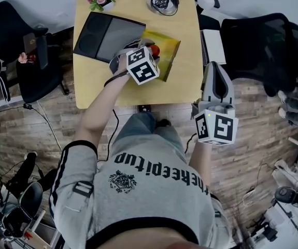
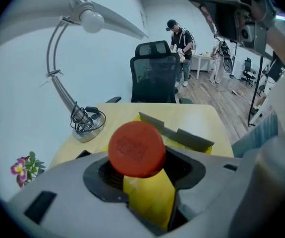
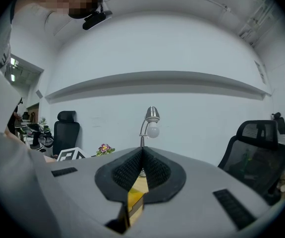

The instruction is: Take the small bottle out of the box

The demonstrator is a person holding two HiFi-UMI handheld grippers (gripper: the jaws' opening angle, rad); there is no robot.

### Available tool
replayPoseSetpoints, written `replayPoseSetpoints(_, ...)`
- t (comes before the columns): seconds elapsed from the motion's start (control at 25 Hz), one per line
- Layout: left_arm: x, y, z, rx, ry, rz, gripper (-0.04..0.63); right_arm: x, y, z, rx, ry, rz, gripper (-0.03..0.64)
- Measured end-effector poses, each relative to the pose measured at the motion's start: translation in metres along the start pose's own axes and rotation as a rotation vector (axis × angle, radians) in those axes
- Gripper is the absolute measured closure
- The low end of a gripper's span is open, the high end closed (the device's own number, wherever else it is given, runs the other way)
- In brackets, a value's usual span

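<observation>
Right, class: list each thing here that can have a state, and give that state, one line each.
small bottle: capped, gripped
left hand-held gripper: shut on the small bottle
right hand-held gripper: shut, empty
box: open, flap raised

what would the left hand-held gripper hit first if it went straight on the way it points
Probably the open yellow box: the left hand-held gripper, shut on the small bottle, points down at it, so the bottle would touch first. Depth is unclear.
</observation>
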State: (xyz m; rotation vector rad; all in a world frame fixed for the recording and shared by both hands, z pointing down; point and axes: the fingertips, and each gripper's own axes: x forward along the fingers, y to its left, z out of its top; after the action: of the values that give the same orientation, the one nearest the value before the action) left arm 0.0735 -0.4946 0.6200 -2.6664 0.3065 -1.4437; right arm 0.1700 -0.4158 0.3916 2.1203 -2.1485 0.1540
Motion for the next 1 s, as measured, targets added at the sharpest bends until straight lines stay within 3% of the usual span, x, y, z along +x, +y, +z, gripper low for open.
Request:
replayPoseSetpoints(0.28, -0.046, -0.005, 0.017, -0.103, -0.103, 0.077, 0.367, -0.011, 0.008, 0.010, -0.001, -0.031, 0.044, 0.615)
replayPoseSetpoints(1.0, -0.144, -0.065, 0.050, -0.265, -0.325, 0.237, 0.367, -0.067, 0.033, 0.040, -0.038, -0.094, 0.174, 0.615)
